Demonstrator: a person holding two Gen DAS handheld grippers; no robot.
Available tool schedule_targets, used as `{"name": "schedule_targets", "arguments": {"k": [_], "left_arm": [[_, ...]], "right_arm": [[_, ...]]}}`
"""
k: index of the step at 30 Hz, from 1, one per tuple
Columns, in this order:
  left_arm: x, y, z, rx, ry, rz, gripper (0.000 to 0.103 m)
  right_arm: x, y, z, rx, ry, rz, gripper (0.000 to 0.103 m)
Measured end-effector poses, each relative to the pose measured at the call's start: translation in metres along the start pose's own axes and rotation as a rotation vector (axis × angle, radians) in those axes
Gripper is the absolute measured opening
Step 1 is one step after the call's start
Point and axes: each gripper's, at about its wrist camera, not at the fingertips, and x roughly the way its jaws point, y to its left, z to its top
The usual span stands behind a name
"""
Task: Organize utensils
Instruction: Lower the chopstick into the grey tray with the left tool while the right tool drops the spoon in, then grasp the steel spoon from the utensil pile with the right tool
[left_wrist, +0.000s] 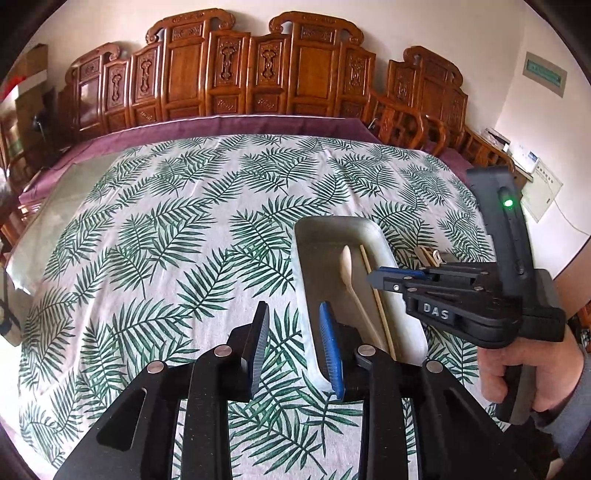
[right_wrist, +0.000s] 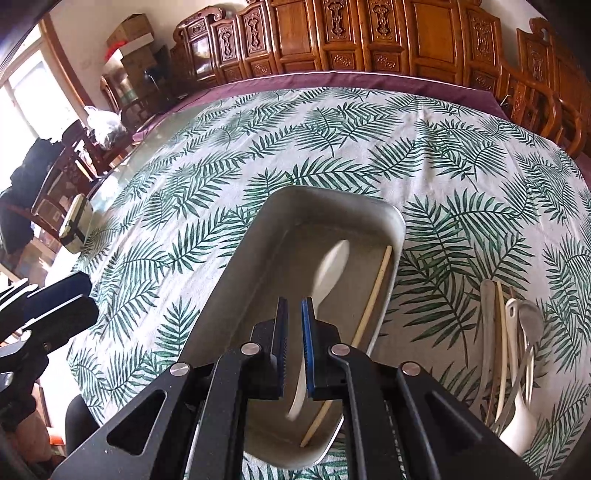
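Note:
A long grey tray (left_wrist: 399, 325) (right_wrist: 236, 266) lies on the leaf-print cloth. In it lie a white spoon (left_wrist: 351, 273) (right_wrist: 328, 273) and a wooden chopstick (left_wrist: 373, 288) (right_wrist: 369, 314). My left gripper (left_wrist: 295, 343) is open, its jaws astride the tray's left rim near the front end. My right gripper (right_wrist: 293, 339) hovers over the tray with its jaws a narrow gap apart above the blurred spoon handle, gripping nothing; it also shows in the left wrist view (left_wrist: 388, 275). A pile of loose utensils (right_wrist: 513, 350) lies right of the tray.
The leaf-print cloth (left_wrist: 184, 229) covers a purple-edged table. Carved wooden chairs (left_wrist: 258, 74) line the far side. A small box (right_wrist: 75, 225) sits at the table's left edge. A wooden armchair (right_wrist: 546, 110) stands at the far right.

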Motion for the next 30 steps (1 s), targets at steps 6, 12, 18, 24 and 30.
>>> {"name": "schedule_targets", "arguments": {"k": [6,12,18,24,30], "left_arm": [[-0.006,-0.011,-0.001,0.014,-0.018,-0.009,0.051],[-0.012,-0.031,-0.003,0.049,-0.033,0.001,0.074],[-0.015,-0.052,-0.003,0.07,-0.043,-0.014,0.086],[-0.01,-0.075,-0.005,0.095,-0.034,-0.036,0.086],[-0.003,-0.098,-0.008,0.127,-0.018,-0.056,0.086]], "right_arm": [[-0.038,-0.005,-0.009,-0.019,-0.06,-0.029,0.009],[-0.082,-0.026,-0.032,-0.032,-0.101,-0.066,0.009],[-0.121,-0.061,-0.061,-0.018,-0.126,-0.123,0.009],[-0.147,-0.098,-0.09,0.003,-0.144,-0.17,0.009],[-0.163,-0.126,-0.113,0.021,-0.149,-0.21,0.016]]}}
